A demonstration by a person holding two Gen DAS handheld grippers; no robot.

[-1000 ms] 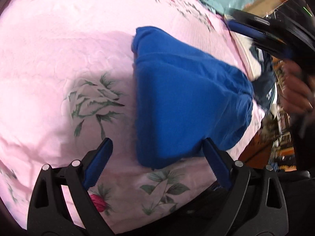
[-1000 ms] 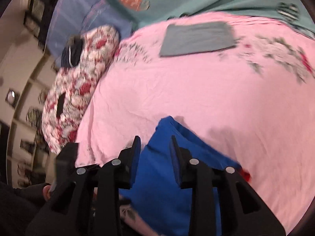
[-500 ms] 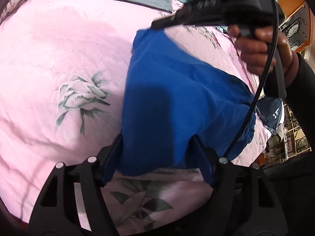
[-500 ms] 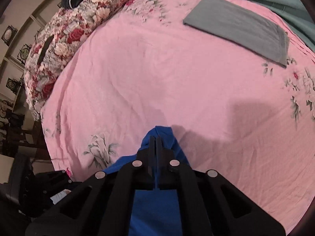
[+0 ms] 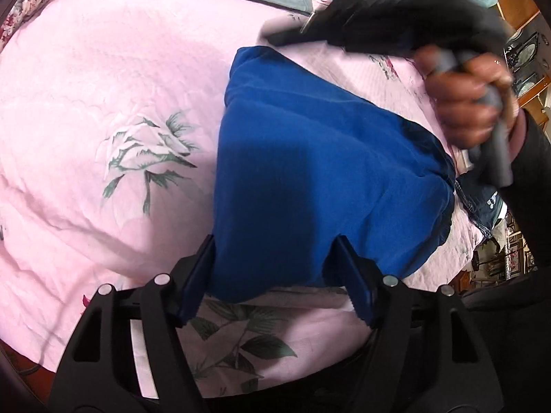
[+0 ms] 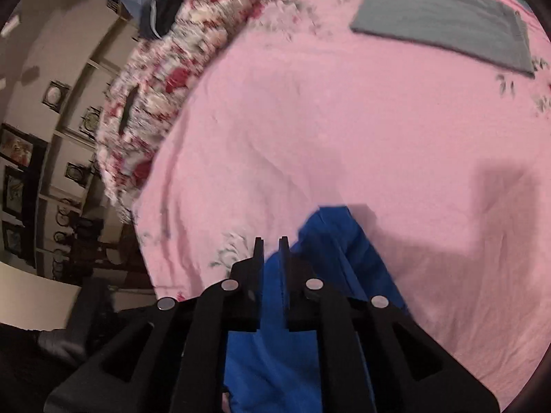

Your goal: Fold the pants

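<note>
Late in the fold: left gripper [image 5: 275, 275] squeezes the pants [image 5: 310, 172] at 6 o'clock; right gripper [image 6: 272, 251], fingers opening, grips nothing. Next, lay them flat.

blue pants [image 5: 310, 179]; pink bedspread [image 5: 103, 69], green-leaf flower print; grey folded cloth [image 6: 444, 20]; red-floral pillow [image 6: 165, 69].

Both grippers are black plastic frames — the left gripper [image 5: 275, 275] with blue finger pads and round silver screws. The hand [image 5: 468, 103] gripping a grey handle wears a black sleeve [image 5: 530, 186].
</note>
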